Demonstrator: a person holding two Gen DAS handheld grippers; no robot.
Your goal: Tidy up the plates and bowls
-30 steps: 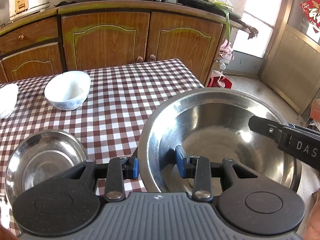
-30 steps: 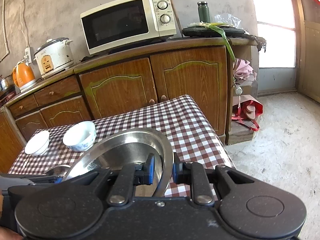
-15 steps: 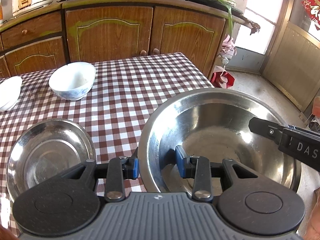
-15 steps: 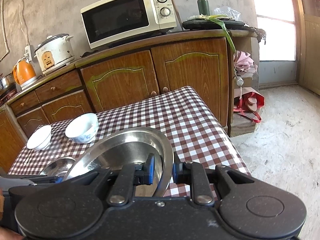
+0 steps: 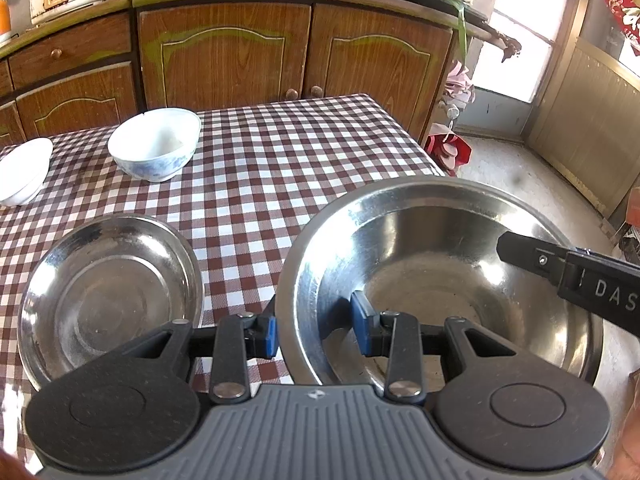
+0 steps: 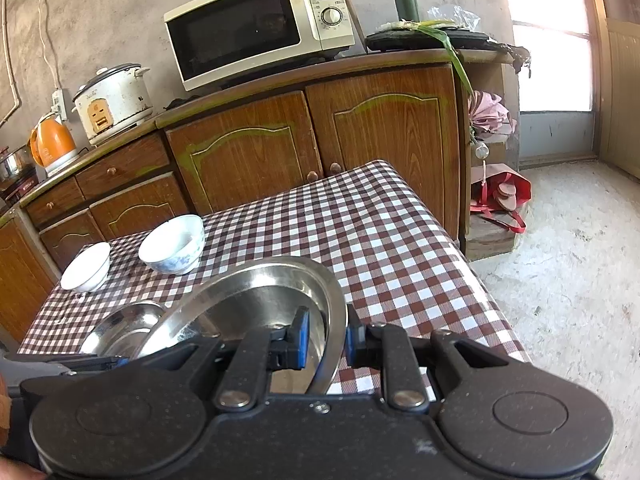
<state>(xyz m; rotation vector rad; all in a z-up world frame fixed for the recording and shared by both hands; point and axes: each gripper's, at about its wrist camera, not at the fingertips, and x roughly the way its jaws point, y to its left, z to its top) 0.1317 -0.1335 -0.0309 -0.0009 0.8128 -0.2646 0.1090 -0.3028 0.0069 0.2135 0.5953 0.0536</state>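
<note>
- Checked worktop under everything, set against brown cupboards.
- Large steel basin at the worktop's near right corner, carried between both claws, looking clear of the cloth, though contact underneath hidden.
- Left claw clamped on the basin's near-left rim, one blue pad outside, one inside the wall.
- Right claw pinched tight on the opposite rim, fingers nearly together with only the thin metal between.
- Shallow steel plate just left of the basin, flat on the cloth, not touching it.
- Blue-patterned white bowl farther back, upright and empty.
- Small white bowl at the far left edge, apart from the patterned one.
- Step in hand, by the look of it: carrying the basin to its place.
- Next move likely calls for level, matched travel of both claws, a gentle set-down, then release before gathering smaller pieces into or beside it.
</note>
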